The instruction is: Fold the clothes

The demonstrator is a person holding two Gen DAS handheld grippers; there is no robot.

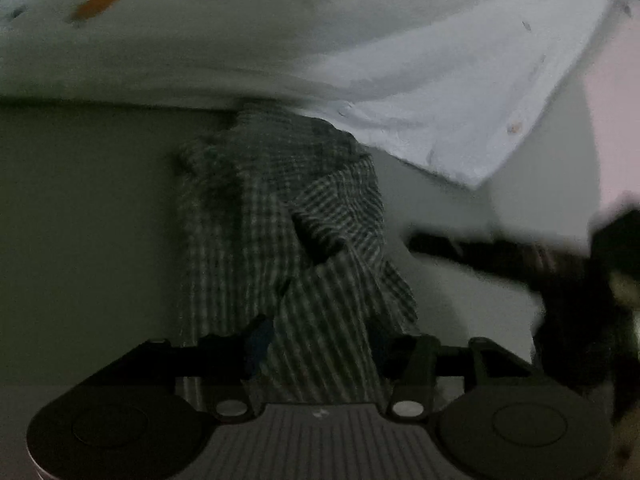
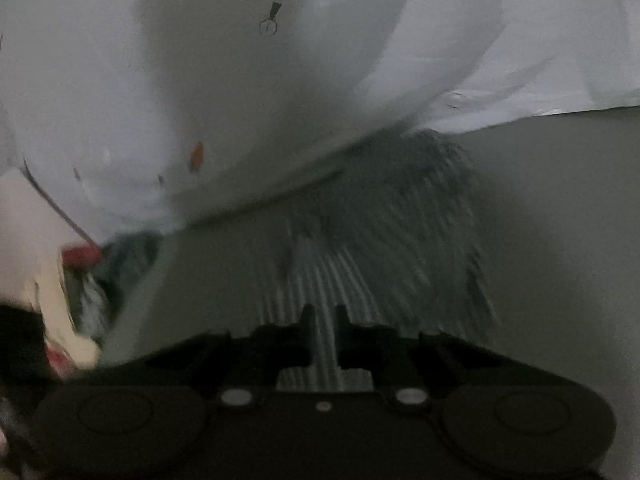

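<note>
A dark checked shirt (image 1: 280, 232) lies bunched on the pale table and runs down between my left gripper's (image 1: 316, 344) fingers, which stand wide apart around it. In the right wrist view the same checked shirt (image 2: 384, 232) is blurred, and my right gripper (image 2: 323, 336) is nearly closed with a strip of the fabric between its fingertips. A white printed garment (image 1: 360, 60) hangs over the far side in both views (image 2: 240, 80). The other gripper (image 1: 560, 264) shows dark and blurred at the right of the left wrist view.
The grey-green tabletop (image 1: 80, 220) spreads to the left of the shirt and also shows in the right wrist view (image 2: 560, 240). A red and cream object (image 2: 68, 280) is blurred at the left edge.
</note>
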